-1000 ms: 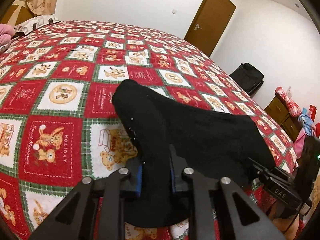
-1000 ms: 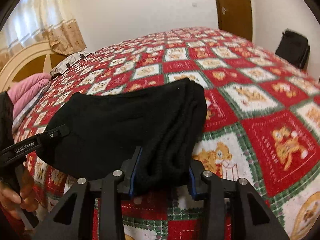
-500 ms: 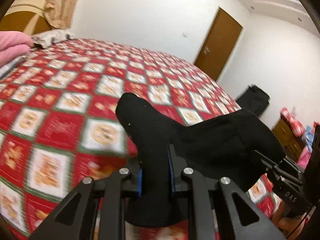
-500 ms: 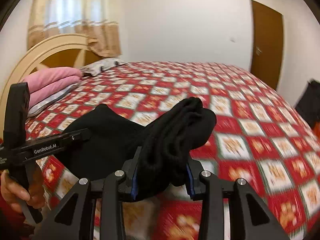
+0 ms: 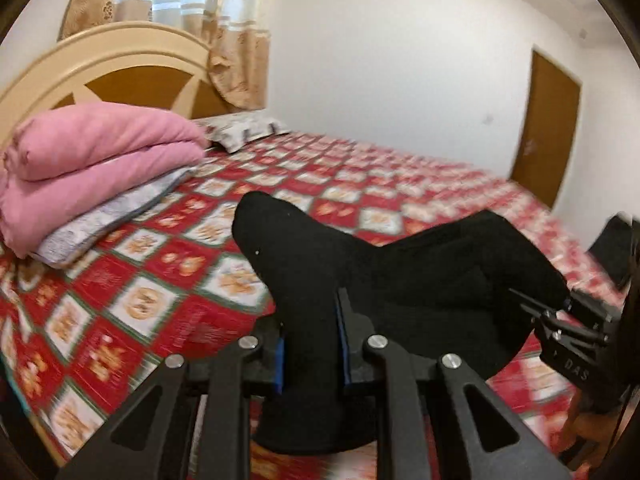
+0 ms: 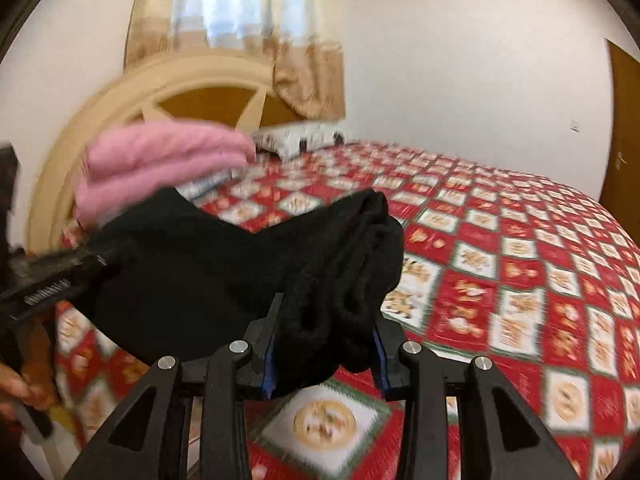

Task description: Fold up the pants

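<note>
One pair of black pants (image 5: 420, 280), bunched thick and soft, hangs in the air between two grippers, above the bed (image 5: 168, 280). The left gripper (image 5: 310, 344) pinches one bundled end; the right gripper (image 6: 324, 344) clamps the other, layered end. Ahead of both tools lie one folded pink blanket (image 5: 92, 160), one pillow (image 5: 244, 128) and one headboard (image 5: 120, 64).

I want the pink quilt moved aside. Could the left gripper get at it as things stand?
Probably not yet. The left gripper has its jaws shut on the black pants, shared with the right gripper. Bare bedspread lies toward the pink quilt.
</note>
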